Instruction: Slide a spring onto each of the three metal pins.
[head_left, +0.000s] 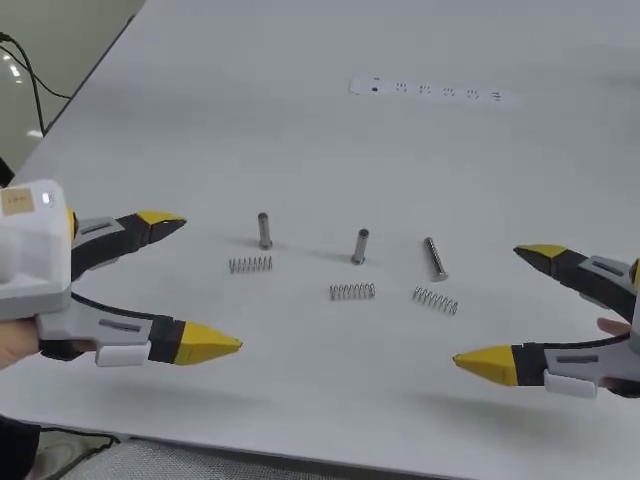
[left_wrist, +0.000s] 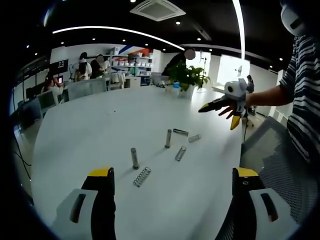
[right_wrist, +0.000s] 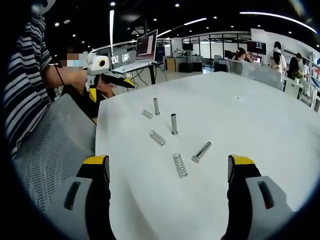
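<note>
White bench (head_left: 300, 120) lies under both my tools, with an open office (left_wrist: 115, 65) behind it. My left gripper (head_left: 212, 283) hangs over the near left part of the bench, its yellow-tipped jaws spread wide with nothing between them; my right gripper (head_left: 485, 305) hangs by the right edge, jaws just as wide and just as bare. Between the two, not far from the near edge, the pins sit in a row. The left pin (head_left: 264, 230) stands upright; the middle pin (head_left: 361, 246) stands upright too; the right pin (head_left: 434, 258) lies on its side. No spring is on a pin. The left spring (head_left: 250, 265) lies flat just on the near-edge side of the left pin; the middle spring (head_left: 352, 292) lies likewise before the middle pin; the right spring (head_left: 435, 300) lies just beside the fallen pin's nearer end. Further out, a white power strip (head_left: 430, 91) lies toward the far edge; a grey mesh chair (right_wrist: 50, 145) stands against the near edge.
</note>
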